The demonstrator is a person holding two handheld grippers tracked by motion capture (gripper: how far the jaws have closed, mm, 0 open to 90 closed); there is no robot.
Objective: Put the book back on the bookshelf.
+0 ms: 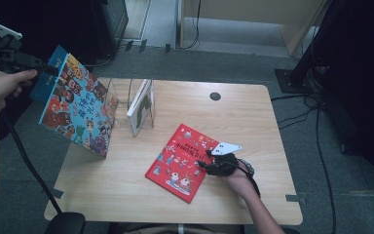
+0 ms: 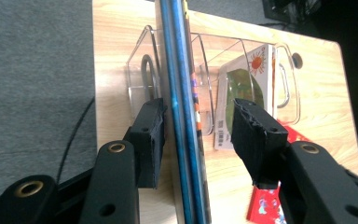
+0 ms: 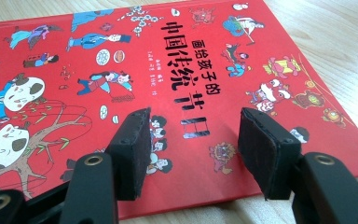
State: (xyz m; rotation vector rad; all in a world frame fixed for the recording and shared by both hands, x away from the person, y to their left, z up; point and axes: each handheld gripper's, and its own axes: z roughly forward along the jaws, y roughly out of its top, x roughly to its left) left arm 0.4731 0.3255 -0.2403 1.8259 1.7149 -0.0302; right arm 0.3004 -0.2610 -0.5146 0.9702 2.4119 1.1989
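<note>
Left gripper, jaws loosened, straddles blue book standing at clear rack. Right gripper hovers open over red book. Likely next: free the blue book, grab the red.

red book cover glossy printed board; table beneath it pale wood-grain, matt; rack clear smooth plastic; jaw pads matt black.

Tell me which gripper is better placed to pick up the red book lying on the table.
Right. The right gripper sits open at the edge of the red book, pointing across its cover. The left gripper is over at the clear rack, with the blue book between its pads.
</note>
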